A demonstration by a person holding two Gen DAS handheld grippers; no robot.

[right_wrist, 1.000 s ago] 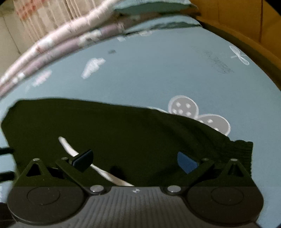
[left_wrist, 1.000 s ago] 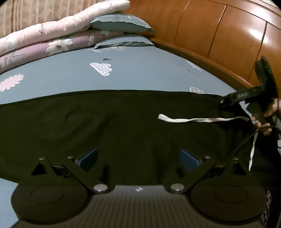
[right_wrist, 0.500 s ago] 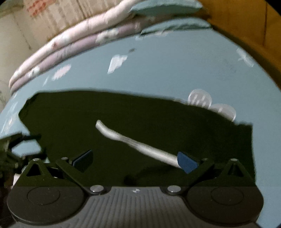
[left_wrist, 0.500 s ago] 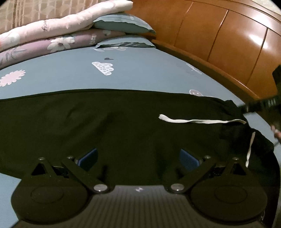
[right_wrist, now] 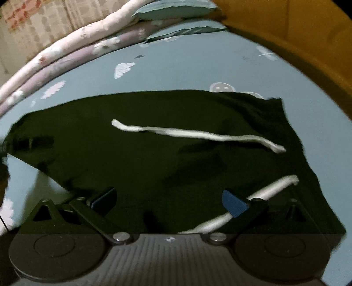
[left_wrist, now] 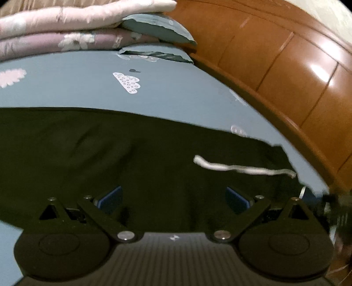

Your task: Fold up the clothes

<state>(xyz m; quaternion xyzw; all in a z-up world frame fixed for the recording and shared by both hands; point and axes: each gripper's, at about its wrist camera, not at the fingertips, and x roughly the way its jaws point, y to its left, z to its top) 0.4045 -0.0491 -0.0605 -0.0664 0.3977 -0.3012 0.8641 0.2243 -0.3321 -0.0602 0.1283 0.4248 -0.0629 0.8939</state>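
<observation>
A black garment [left_wrist: 110,154] [right_wrist: 167,158] lies spread flat on the blue bedsheet [left_wrist: 66,88] [right_wrist: 198,70]. Two white drawstrings lie on it: one [right_wrist: 198,133] [left_wrist: 242,168] stretched across the cloth, the other [right_wrist: 272,186] running under the right finger in the right wrist view. My left gripper [left_wrist: 173,199] hovers open over the garment's near part, with nothing between its fingers. My right gripper [right_wrist: 169,202] is open too, above the waistband end. Neither one grips the cloth.
Folded pink and lilac quilts [left_wrist: 66,26] [right_wrist: 72,50] and blue pillows [left_wrist: 158,26] [right_wrist: 173,8] are stacked at the far side of the bed. A wooden headboard [left_wrist: 286,66] [right_wrist: 297,28] runs along the right. A dark blurred shape [left_wrist: 336,209] shows at the right edge of the left wrist view.
My right gripper has pulled back and risen from the waistband, so more of the garment and both drawstrings show. The left view has shifted slightly; the other gripper has left its right edge.
</observation>
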